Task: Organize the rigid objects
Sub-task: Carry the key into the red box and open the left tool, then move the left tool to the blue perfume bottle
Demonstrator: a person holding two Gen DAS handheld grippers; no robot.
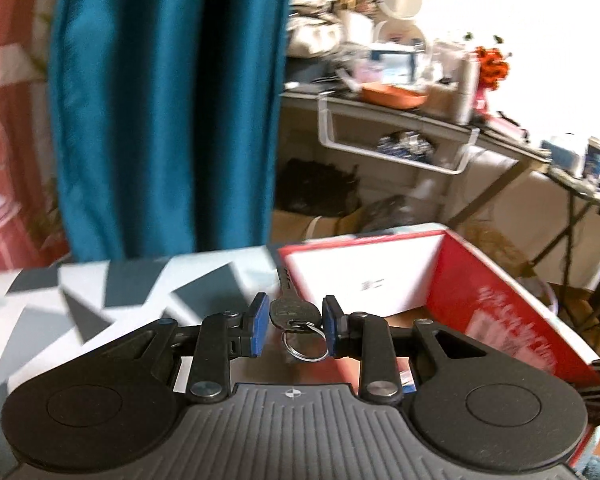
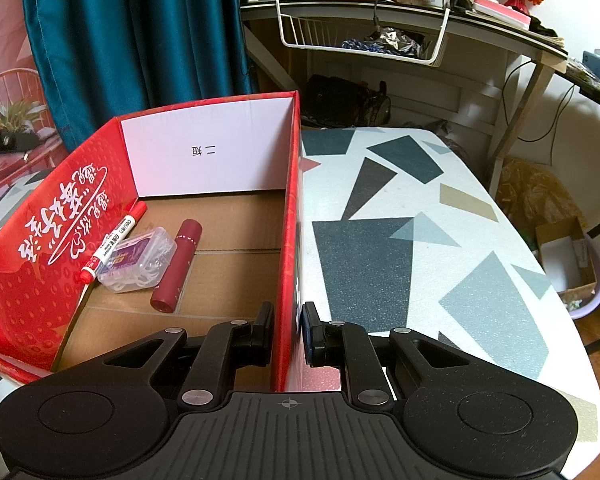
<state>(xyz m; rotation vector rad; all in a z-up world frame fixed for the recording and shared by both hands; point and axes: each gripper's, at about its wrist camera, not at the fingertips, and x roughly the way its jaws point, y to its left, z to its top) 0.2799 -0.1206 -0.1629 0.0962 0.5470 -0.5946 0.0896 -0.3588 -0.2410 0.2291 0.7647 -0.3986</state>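
Your left claw (image 1: 295, 326) pinches a key (image 1: 289, 309) above the red box (image 2: 40, 280). Your right claw (image 2: 288, 334) clamps the box's wall beside the table (image 2: 440, 208); marker (image 2: 112, 242) lies inside.

marker (image 2: 112, 240): "deli" | box wall (image 2: 208, 151): possibly "二 短", upside down

Right hand-held gripper (image 2: 287, 332) clamping red box (image 2: 40, 280) wall, marker (image 2: 114, 236), clear case (image 2: 138, 258), maroon tube (image 2: 176, 266) inside

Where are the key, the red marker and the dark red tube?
key (image 1: 294, 312), left wrist view, on its head
red marker (image 2: 114, 237), right wrist view, mid-barrel
dark red tube (image 2: 177, 265), right wrist view, mid-body
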